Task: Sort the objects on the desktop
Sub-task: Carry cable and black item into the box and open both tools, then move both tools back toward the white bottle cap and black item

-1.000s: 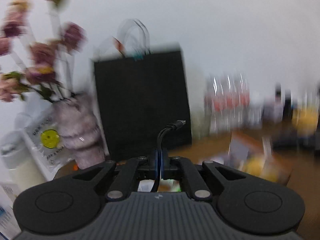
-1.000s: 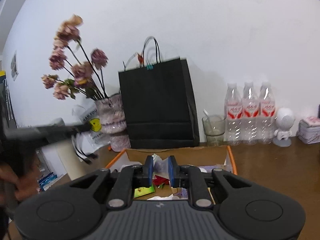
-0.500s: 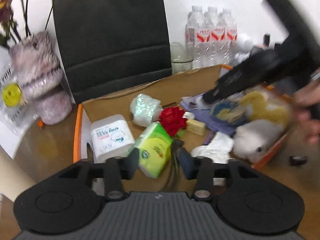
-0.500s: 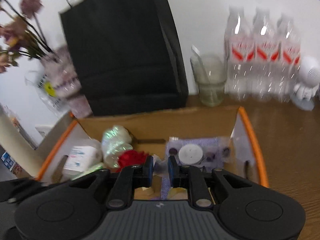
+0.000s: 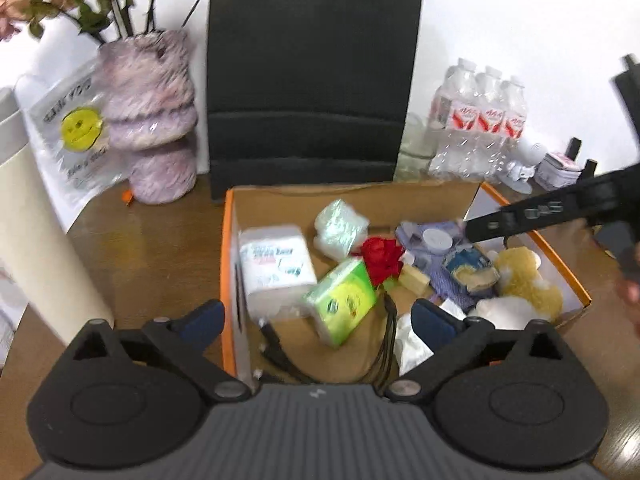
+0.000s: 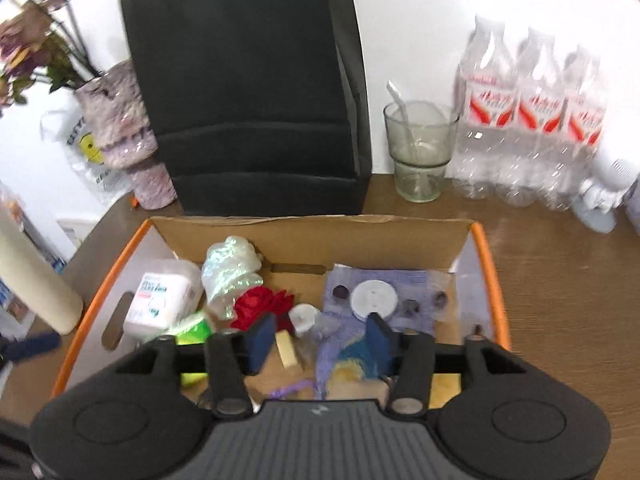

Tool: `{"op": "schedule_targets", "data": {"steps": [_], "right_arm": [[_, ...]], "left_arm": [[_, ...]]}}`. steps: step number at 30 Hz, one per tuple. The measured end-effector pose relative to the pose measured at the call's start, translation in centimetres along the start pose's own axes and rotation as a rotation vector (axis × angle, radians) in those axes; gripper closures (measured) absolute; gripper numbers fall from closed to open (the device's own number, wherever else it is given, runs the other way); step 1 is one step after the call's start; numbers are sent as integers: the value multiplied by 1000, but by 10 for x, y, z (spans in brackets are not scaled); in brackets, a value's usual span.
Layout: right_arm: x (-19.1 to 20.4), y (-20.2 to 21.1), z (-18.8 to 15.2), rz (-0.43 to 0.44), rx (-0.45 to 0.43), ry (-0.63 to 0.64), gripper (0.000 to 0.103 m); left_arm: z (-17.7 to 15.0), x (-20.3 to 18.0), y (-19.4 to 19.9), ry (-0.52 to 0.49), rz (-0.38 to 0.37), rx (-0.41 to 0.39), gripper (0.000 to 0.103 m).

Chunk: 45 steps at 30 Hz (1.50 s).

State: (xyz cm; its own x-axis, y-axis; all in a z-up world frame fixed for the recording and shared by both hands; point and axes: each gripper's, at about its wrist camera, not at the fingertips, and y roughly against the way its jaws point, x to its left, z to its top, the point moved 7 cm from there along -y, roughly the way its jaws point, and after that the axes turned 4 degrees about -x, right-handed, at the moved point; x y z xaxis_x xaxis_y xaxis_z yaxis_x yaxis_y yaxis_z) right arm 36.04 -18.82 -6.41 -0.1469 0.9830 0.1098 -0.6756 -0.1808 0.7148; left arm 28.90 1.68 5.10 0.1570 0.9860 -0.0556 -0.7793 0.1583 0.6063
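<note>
Brown desk (image 5: 132, 248): black cable (image 5: 280, 344) under left hand-held gripper (image 5: 316, 320), jaws opening, empty.

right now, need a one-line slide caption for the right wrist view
Right gripper, opening and empty, hovers over a cardboard box of clutter including a red bow.

- The left gripper (image 5: 316, 320) is showing a black ribbed housing, two round raised discs, silver screws on black linkage arms, and dark blue pads.
- The right gripper (image 6: 320, 338) is showing the same build.
- A small pale mark, perhaps a logo, is sitting on each housing.
</note>
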Motion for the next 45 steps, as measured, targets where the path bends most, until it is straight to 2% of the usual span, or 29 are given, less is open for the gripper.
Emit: {"op": "schedule_targets", "data": {"steps": [2,6,11,14,18,20,24,31,35,38,40,42,45], "right_arm": [[-2,12,-3,-34,31,26,33],[-12,34,-15,-19,73,-35,33],[-6,72,-39,-17,31,-26,23],[7,95,-51,27,-43,-11,23],[24,140,-66,33,-305,30,19],[29,155,-77,15,-411,51,16],[35,168,-95,29,-489,51,16],[41,183,-127,43,-478,39,16],[46,192,-168,66,-453,30,16],[50,197,-205,47,-429,50,16],[51,204,-229,41,-422,66,16],[49,212,-254,40,-409,65,16],[43,213,-285,61,-334,20,17]], "left_arm": [[-4,1,3,39,28,48,0],[-13,0,20,99,74,113,0],[-20,-12,54,79,110,81,0],[-21,-20,81,94,146,-12,0],[-25,-32,120,84,164,-223,0],[-28,-38,133,69,160,-268,0],[-36,-50,152,22,171,-336,0],[-60,-56,169,7,186,-347,0],[-97,-57,180,45,189,-328,0],[-137,-57,187,84,173,-299,0],[-161,-58,192,57,176,-284,0],[-179,-59,199,7,217,-275,0],[-202,-59,207,-27,221,-250,0]]}}
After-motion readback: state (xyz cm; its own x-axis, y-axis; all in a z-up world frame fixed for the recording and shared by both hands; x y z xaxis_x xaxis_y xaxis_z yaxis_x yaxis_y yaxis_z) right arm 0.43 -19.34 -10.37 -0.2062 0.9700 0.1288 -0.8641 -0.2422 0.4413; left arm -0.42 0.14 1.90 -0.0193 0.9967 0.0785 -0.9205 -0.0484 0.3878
